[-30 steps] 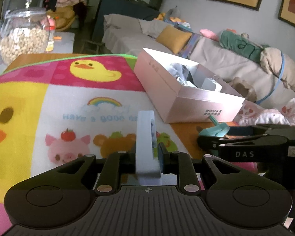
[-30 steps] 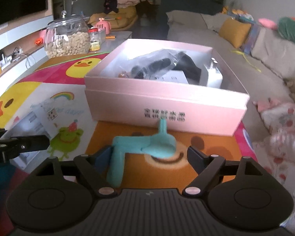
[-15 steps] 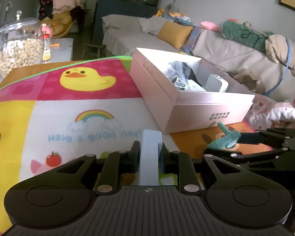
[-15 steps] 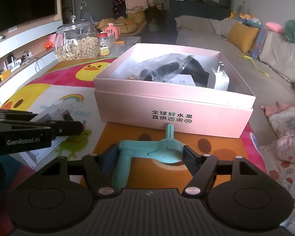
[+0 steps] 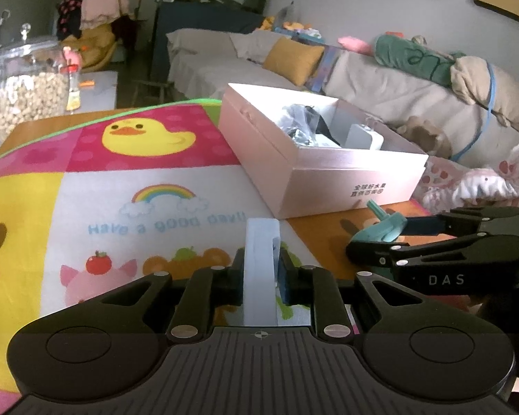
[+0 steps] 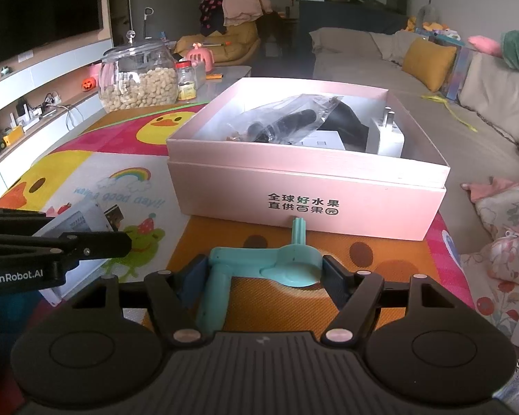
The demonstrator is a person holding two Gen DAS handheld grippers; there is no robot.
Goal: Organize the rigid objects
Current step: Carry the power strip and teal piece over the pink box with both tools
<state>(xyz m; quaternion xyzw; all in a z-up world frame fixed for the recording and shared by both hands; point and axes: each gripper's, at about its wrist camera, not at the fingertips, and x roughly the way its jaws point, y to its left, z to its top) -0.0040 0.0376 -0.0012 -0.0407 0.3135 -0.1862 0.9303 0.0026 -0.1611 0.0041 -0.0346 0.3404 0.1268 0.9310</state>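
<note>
Two grippers hover before an open pink cardboard box (image 6: 304,204): the left gripper (image 5: 261,269) clamps a flat pale-blue plastic block (image 5: 261,266), the right gripper (image 6: 263,269) a teal plastic tool (image 6: 259,263), whose protruding stem could catch the box wall.

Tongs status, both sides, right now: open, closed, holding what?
Left tongs: closed on the white box, held edge-up.
Right tongs: closed on the teal plastic tool, just short of the pink box.
</note>
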